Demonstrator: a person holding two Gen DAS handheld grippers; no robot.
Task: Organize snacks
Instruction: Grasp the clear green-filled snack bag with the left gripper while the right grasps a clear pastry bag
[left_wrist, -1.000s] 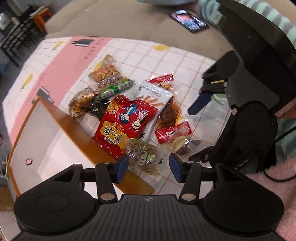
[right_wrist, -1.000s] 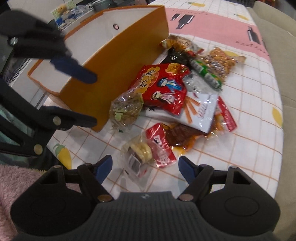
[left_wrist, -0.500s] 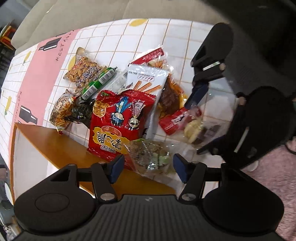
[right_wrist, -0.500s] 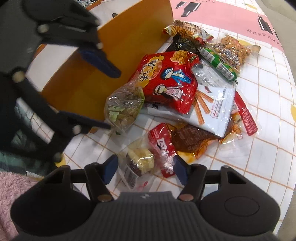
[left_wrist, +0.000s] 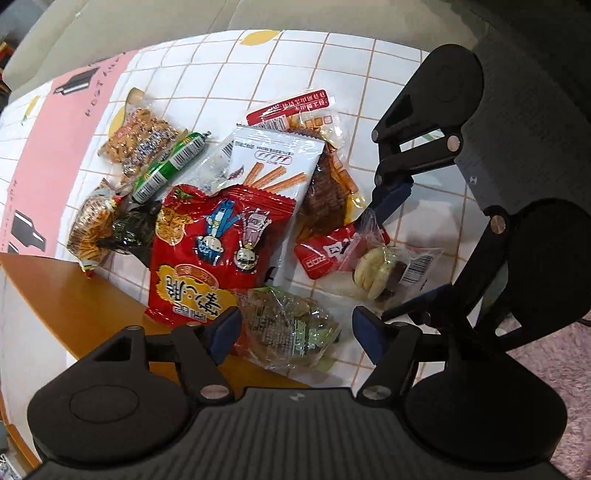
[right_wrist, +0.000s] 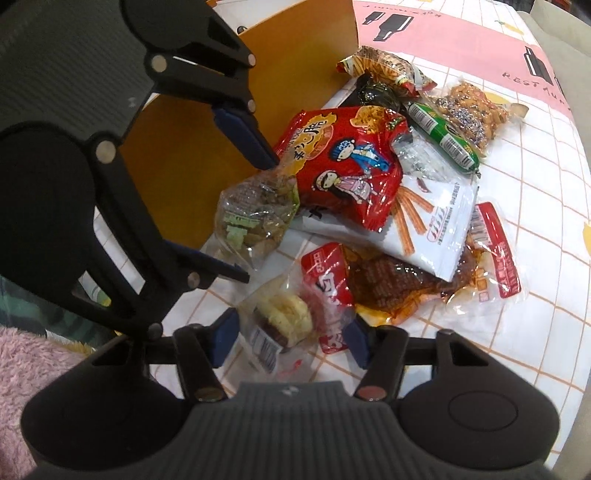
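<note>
A pile of snack packets lies on the tiled tablecloth beside an orange box (right_wrist: 295, 55). My left gripper (left_wrist: 295, 332) is open, its jaws on either side of a clear bag of green-brown snacks (left_wrist: 288, 328), which also shows in the right wrist view (right_wrist: 255, 218). My right gripper (right_wrist: 291, 336) is open around a clear packet with a yellow pastry (right_wrist: 284, 317), which also shows in the left wrist view (left_wrist: 380, 269). A big red bag (left_wrist: 210, 247) and a white stick-snack bag (left_wrist: 273, 166) lie in the middle.
A red-labelled dark jerky packet (right_wrist: 399, 284), a green sausage (left_wrist: 166, 170), a peanut bag (left_wrist: 140, 140) and a striped cracker bag (left_wrist: 92, 229) lie further out. The orange box wall (left_wrist: 74, 302) is at the left. A pink fluffy fabric (left_wrist: 554, 369) lies at the table's near edge.
Both grippers have moved down and closer to the pile. The left now straddles the green-brown bag and the right straddles the pastry packet.
</note>
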